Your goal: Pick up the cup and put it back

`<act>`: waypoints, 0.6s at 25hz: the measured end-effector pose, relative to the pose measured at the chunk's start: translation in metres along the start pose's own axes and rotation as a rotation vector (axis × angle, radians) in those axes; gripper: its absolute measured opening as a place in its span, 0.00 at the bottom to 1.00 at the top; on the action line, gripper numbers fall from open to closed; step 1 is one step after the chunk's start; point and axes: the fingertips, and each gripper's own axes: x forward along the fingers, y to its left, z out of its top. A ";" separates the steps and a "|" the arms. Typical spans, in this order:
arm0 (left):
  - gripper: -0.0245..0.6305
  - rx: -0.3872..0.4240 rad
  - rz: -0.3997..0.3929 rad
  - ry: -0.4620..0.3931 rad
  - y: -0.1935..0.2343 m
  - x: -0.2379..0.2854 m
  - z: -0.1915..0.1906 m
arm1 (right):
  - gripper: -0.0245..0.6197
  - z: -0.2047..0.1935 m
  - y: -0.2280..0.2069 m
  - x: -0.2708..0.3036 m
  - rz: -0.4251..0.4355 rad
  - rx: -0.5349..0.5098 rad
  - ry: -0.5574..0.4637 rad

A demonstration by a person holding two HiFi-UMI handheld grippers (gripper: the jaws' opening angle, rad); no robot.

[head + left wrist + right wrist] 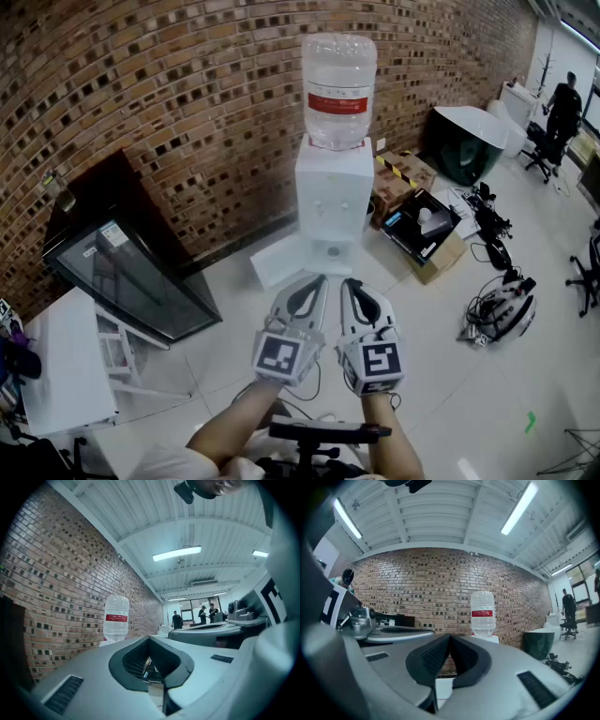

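- Left gripper [317,279]: jaws together, tips meeting, nothing held.
- Right gripper [349,281]: just beside it on the right, jaws likewise closed and empty.
- Cup [333,251]: small and hard to make out; it seems to sit on the low front ledge just beyond both tips.
- Water dispenser [334,192]: straight ahead, against the brick wall [187,112].
- Glass-fronted cabinet [122,272]: its corner lies well left of the left gripper.
- Cardboard box [427,234]: ahead-right, with bare floor [441,394] right of the right gripper.
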 end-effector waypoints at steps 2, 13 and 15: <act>0.04 0.009 -0.006 0.003 -0.005 0.008 -0.003 | 0.05 0.001 -0.007 0.002 -0.003 0.013 -0.005; 0.04 0.006 -0.033 -0.009 0.035 0.070 -0.024 | 0.05 -0.005 -0.035 0.074 -0.008 -0.037 -0.002; 0.04 -0.005 -0.040 -0.013 0.053 0.087 -0.027 | 0.05 -0.003 -0.040 0.097 -0.018 -0.051 0.000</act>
